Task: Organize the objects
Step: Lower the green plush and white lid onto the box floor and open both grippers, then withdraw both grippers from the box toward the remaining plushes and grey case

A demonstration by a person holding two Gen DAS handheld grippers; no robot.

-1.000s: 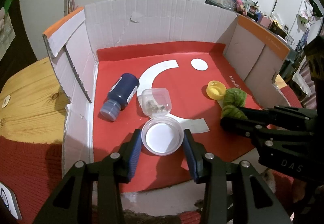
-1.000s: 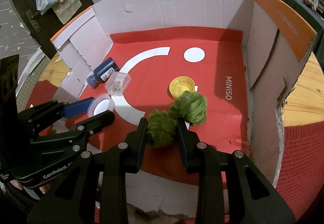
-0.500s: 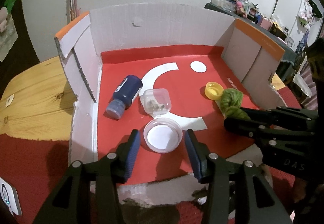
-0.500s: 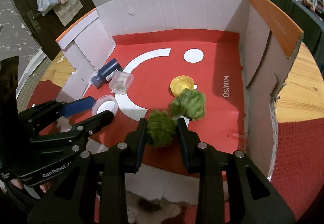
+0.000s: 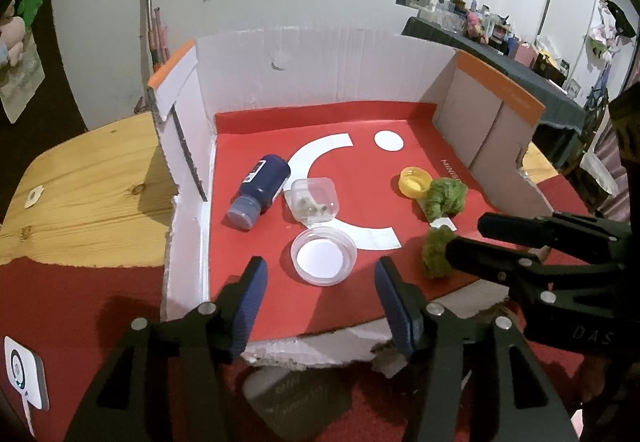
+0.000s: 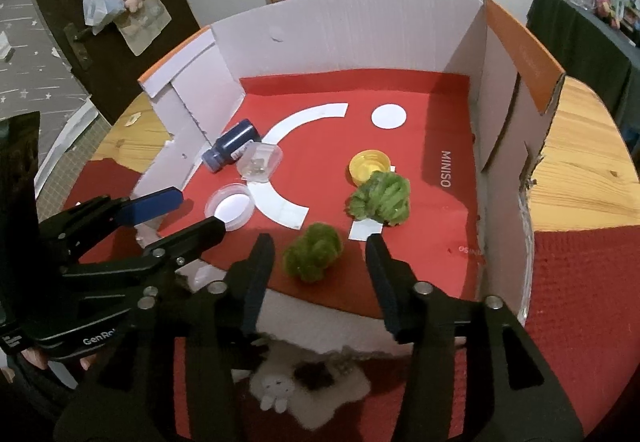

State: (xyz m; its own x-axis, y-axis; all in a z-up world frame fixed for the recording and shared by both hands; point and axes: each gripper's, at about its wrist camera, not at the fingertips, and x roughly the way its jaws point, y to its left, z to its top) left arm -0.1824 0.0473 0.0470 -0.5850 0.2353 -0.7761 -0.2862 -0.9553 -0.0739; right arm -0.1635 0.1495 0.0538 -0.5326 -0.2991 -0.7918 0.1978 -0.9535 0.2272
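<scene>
A cut-open cardboard box with a red floor (image 5: 280,306) (image 6: 440,130) holds the objects. My left gripper (image 5: 318,284) is open and empty, just short of a clear round lid (image 5: 324,256) (image 6: 230,206) lying on the floor. My right gripper (image 6: 320,256) is open and empty, with a green fuzzy ball (image 6: 314,258) (image 5: 436,252) lying free between its fingers. A second green fuzzy ball (image 6: 380,198) (image 5: 444,198) lies next to a yellow cap (image 6: 369,166) (image 5: 414,182). A dark blue bottle (image 5: 260,194) (image 6: 232,146) lies on its side beside a small clear container (image 5: 314,200) (image 6: 260,164).
The box walls (image 5: 320,66) (image 6: 496,90) rise at the back, left and right; the near side is open. The box sits on a wooden table (image 5: 80,194) (image 6: 580,170) with a red cloth (image 6: 580,302). A white device (image 5: 24,378) lies at near left.
Both grippers opened and drew back toward the box's near edge. The left let go of the clear lid; the right let go of the green ball. Both things stay on the red floor.
</scene>
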